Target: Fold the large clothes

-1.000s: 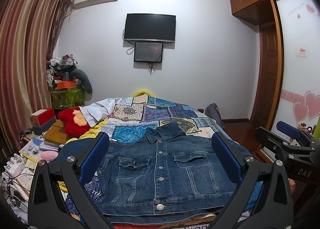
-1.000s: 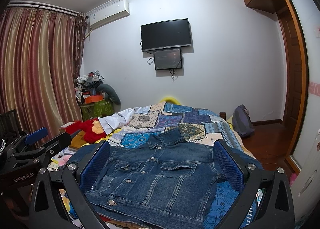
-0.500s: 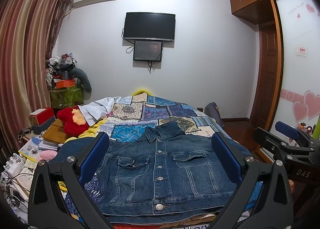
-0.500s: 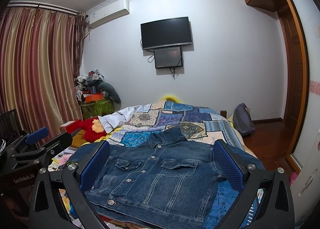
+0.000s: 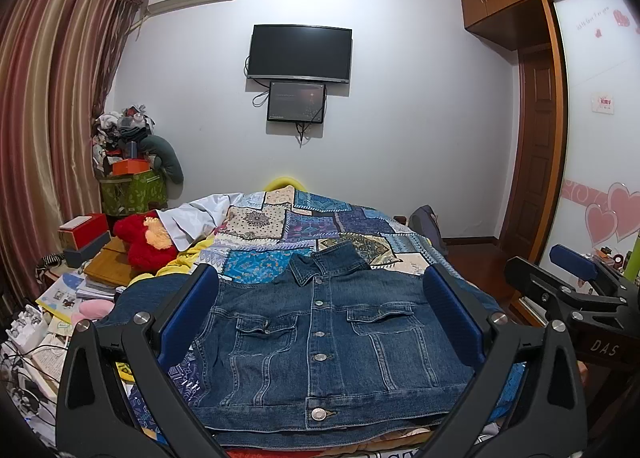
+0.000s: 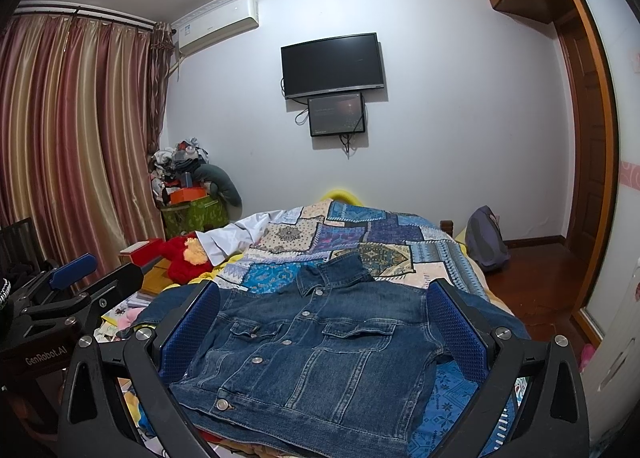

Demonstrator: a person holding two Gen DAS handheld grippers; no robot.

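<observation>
A dark blue denim jacket (image 5: 320,342) lies flat and buttoned on the patchwork quilt (image 5: 304,226) of a bed, collar pointing away from me; it also shows in the right wrist view (image 6: 316,354). My left gripper (image 5: 320,314) is open and empty, held above the jacket's near hem. My right gripper (image 6: 322,322) is open and empty too, beside it on the right. Each gripper shows in the other's view: the right one (image 5: 576,298) and the left one (image 6: 72,298). The sleeves hang off both sides of the bed.
A red plush toy (image 5: 144,242) and a white garment (image 5: 192,218) lie at the bed's left. Boxes, books and cables (image 5: 60,298) crowd the left side. A backpack (image 6: 486,238) stands on the floor to the right. A wardrobe door (image 5: 600,178) is close on the right.
Both grippers have shifted only slightly, with the views tilting a little downward. The jacket has not moved.
</observation>
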